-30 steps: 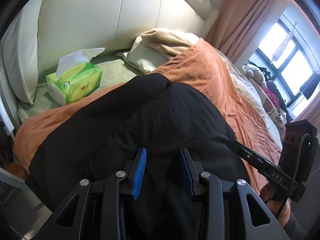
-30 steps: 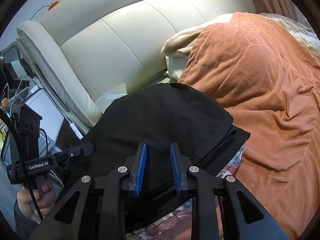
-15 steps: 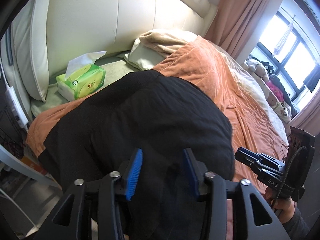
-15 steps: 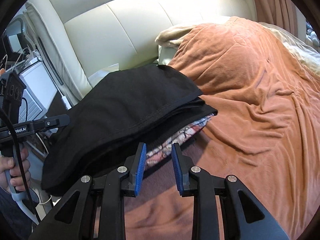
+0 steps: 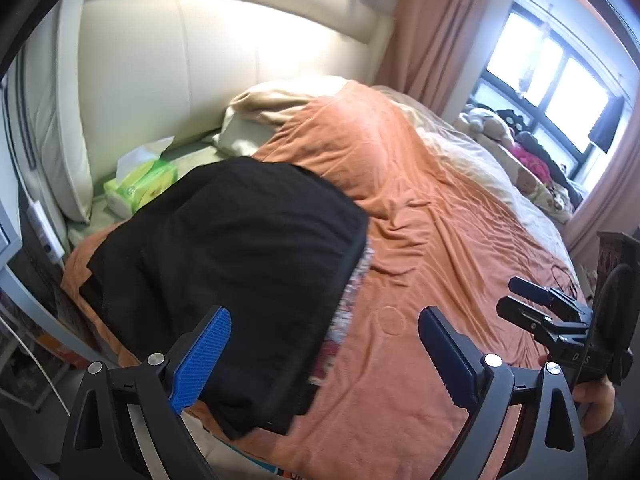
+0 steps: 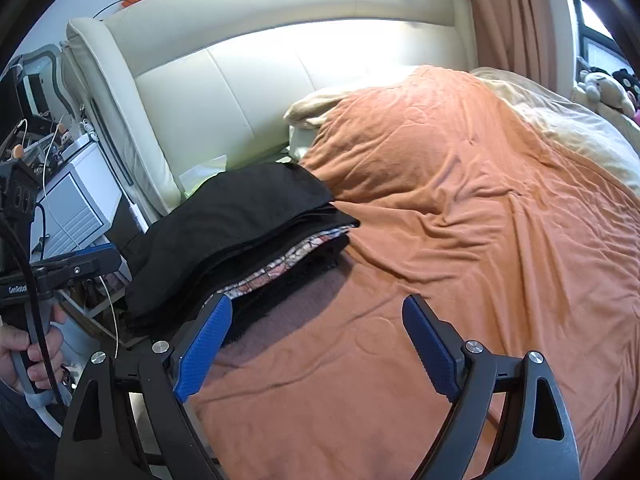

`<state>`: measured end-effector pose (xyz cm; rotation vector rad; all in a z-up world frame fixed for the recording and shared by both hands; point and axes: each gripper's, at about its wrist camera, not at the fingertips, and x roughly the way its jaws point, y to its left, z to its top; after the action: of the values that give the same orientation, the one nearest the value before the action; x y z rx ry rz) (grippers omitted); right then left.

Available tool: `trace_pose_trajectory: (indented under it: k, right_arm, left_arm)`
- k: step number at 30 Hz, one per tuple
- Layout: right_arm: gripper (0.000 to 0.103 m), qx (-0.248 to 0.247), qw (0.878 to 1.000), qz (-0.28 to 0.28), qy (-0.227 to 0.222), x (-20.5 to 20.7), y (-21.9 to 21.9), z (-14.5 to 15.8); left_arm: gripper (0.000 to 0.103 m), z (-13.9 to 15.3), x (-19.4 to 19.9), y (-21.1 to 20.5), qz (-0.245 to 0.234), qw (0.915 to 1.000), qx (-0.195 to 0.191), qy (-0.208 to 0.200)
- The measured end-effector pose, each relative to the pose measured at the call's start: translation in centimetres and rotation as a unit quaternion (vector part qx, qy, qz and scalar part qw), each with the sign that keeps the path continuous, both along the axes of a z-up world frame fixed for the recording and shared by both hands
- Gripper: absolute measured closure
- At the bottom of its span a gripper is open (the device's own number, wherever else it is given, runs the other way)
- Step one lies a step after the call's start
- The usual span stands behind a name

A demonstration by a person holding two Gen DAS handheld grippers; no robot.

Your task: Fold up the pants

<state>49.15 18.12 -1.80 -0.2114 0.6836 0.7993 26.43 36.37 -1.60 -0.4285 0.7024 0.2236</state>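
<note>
Both grippers released black pants [image 5: 240,264] onto bed [image 5: 420,240].

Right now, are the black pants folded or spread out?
Folded: the black pants lie as a compact stack of layers on the orange blanket, with neither opening gripper touching them.

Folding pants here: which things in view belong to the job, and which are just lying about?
Job: folded black pants on the stack; left gripper and right gripper, jaws opening, nothing between them.

Lying about: tissue box, orange blanket, pillow, stuffed toys.
</note>
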Motion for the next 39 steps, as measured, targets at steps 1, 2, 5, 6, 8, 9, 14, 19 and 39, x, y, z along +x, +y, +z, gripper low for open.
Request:
trace_pose_trajectory:
  k: [1,2,5,6,8,9,14,19,39]
  right_arm:
    - [0.016,0.0,1.0,-0.003,0.001,-0.5,-0.9,0.4]
    - [0.016,0.0,1.0,-0.007,0.0,-1.0,-1.7,0.7]
    - [0.016,0.003,1.0,-0.016,-0.002,-2.4,-3.6,1.8]
    - [0.016,0.003,1.0,-0.02,-0.006,-3.1,-4.5,2.2]
    - [0.016,0.006,1.0,-0.027,-0.01,-4.4,-5.8,3.1]
    - [0.016,0.007,0.999,-0.032,-0.011,-5.1,-6.4,3.5]
    - [0.016,0.007,0.998,-0.047,-0.034,-9.2,-9.6,5.4]
    - [0.011,0.015,0.996,-0.066,-0.049,-13.5,-12.9,6.9]
    - [0.0,0.018,0.982,-0.155,-0.107,-29.6,-21.9,7.8]
  left_arm:
    - [0.007,0.5,-0.2,-0.9,-0.003,1.0,0.007,-0.003]
    - [0.007,1.1,-0.4,-1.8,-0.005,0.9999,0.012,-0.006]
    - [0.003,2.4,-1.1,-3.7,-0.013,0.9996,0.018,-0.018]
    - [0.002,3.0,-1.5,-4.6,-0.015,0.9994,0.021,-0.023]
    - [0.001,3.8,-2.3,-6.0,-0.02,0.9989,0.029,-0.03]
    - [0.001,4.0,-2.6,-6.5,-0.023,0.9987,0.032,-0.032]
    - [0.001,5.5,-5.0,-9.8,-0.036,0.9975,0.042,-0.044]
    - [0.001,6.6,-7.3,-12.7,-0.046,0.9959,0.054,-0.056]
    - [0.001,7.7,-16.8,-23.5,-0.101,0.9849,0.095,-0.104]
